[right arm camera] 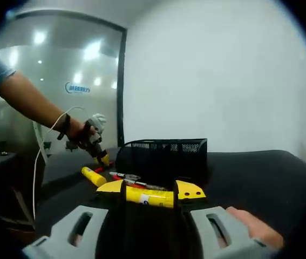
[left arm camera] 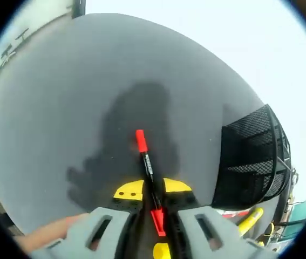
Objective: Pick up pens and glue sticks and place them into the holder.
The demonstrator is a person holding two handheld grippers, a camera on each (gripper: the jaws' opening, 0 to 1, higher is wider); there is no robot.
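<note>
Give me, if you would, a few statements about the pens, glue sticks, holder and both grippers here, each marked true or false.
1. The left gripper is shut on a red-capped pen. True.
2. The right gripper holds a blue marker. False: it is shut on a yellow glue stick, lying crosswise between its jaws.
3. The holder is black mesh. True.
4. The tabletop is white. False: it is dark grey.
5. In the right gripper view, another yellow glue stick lies on the table left of the holder. True.
6. The red-capped pen is already standing in the holder. False: it is held over the bare tabletop, beside the holder.
</note>
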